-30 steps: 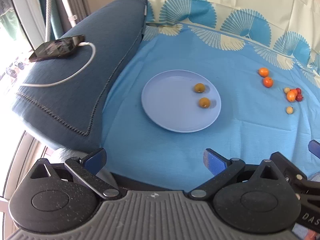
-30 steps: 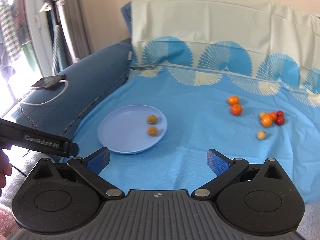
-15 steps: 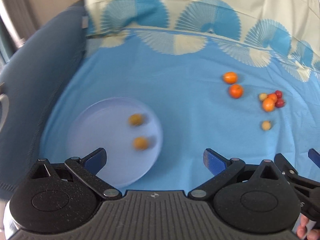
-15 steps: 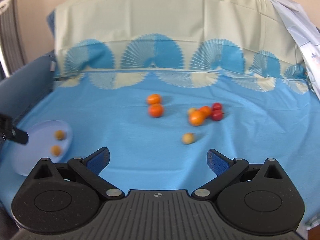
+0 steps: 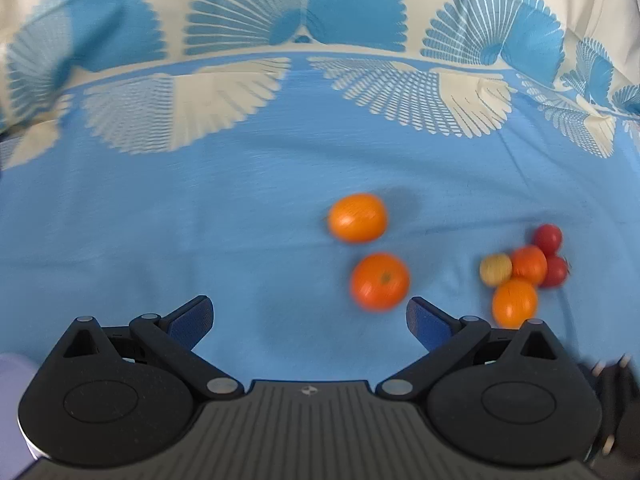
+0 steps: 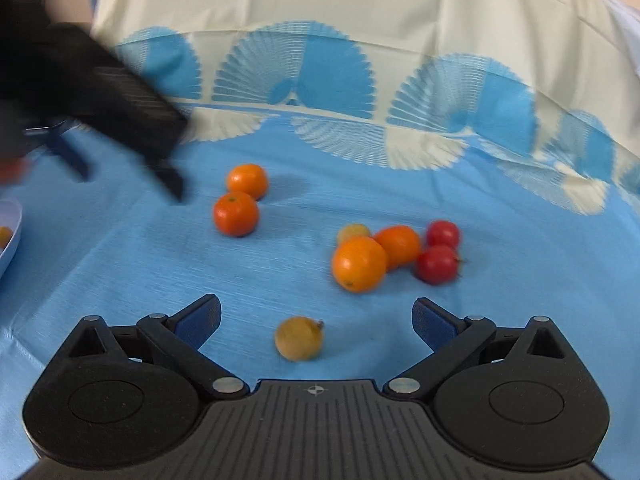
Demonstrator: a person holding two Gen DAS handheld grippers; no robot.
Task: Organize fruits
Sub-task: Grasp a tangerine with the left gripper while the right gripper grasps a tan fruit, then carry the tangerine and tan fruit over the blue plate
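Several small fruits lie on a blue cloth (image 5: 160, 220). In the left wrist view my open, empty left gripper (image 5: 310, 314) is just short of a dark orange fruit (image 5: 379, 281), with a lighter orange one (image 5: 357, 218) beyond it and a cluster (image 5: 524, 268) of orange, yellow and red fruits to the right. In the right wrist view my open, empty right gripper (image 6: 316, 316) has a small yellow fruit (image 6: 299, 338) between its fingers, apart from both. The cluster (image 6: 396, 252) lies just beyond. The left gripper (image 6: 120, 112) shows blurred at upper left.
The light blue plate's rim (image 6: 12, 228) shows at the left edge of the right wrist view with a yellow fruit (image 6: 5, 236) in it. A cream and blue patterned pillow (image 6: 360, 32) rises behind the fruits.
Both grippers have swung right, away from the plate, and moved close to the loose fruits. The plate has nearly left both views. Both grippers stay open.
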